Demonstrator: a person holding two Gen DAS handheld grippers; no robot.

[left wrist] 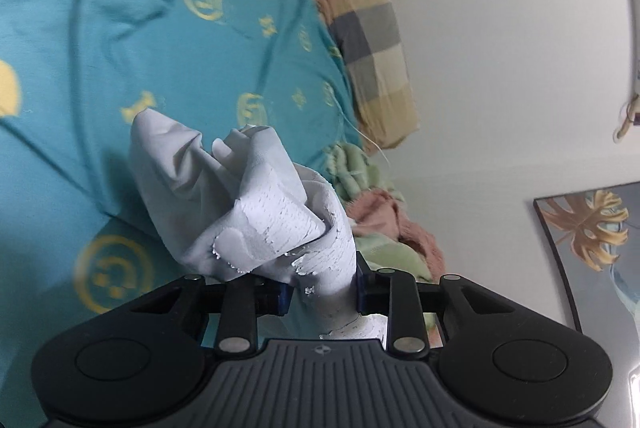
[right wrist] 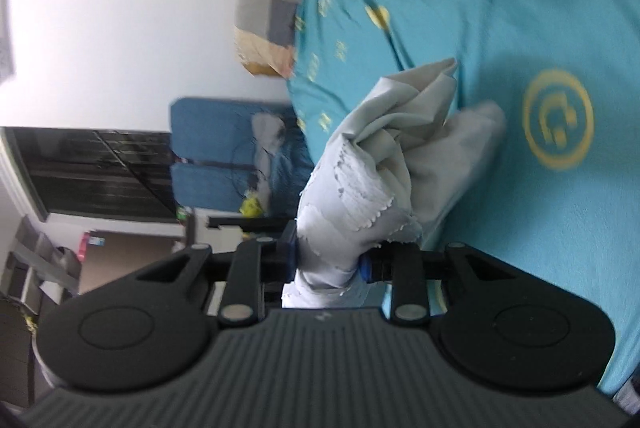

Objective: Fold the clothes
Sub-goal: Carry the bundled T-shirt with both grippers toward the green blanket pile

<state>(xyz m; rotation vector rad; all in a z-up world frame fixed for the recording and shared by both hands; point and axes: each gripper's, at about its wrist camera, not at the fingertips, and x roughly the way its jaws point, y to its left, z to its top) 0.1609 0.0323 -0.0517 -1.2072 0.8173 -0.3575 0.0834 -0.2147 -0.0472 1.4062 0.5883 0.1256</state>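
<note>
Left wrist view: my left gripper (left wrist: pixel 322 294) is clenched on a bunched fold of the pale grey garment (left wrist: pixel 240 196), the cloth squeezed between the blue pads (left wrist: pixel 285 298) and rising crumpled ahead of the fingers, its worn white print flaking at the edges. I see the garment lifted off the bed, hanging over the teal bedsheet (left wrist: pixel 100 68) with its yellow emblems. At the bed's far edge, by the white wall (left wrist: pixel 500 48), lies a checked pillow (left wrist: pixel 372 44), and nearer to me along that same edge a rumpled green and pink blanket (left wrist: pixel 376 212). A framed leaf picture (left wrist: pixel 592 228) stands against the wall at the right. Right wrist view: my right gripper (right wrist: pixel 328 262) is likewise clamped on another gathered part of the same garment (right wrist: pixel 384 164), cloth pinched between its pads and bulging forward above the sheet (right wrist: pixel 540 248). To the left, off the bed's edge, I make out a blue chair (right wrist: pixel 208 156) and a dark window (right wrist: pixel 92 172); the pillow (right wrist: pixel 268 8) sits at the bed's far corner. The top right of this view is blurred; something pale and fuzzy there, I cannot tell what.
</note>
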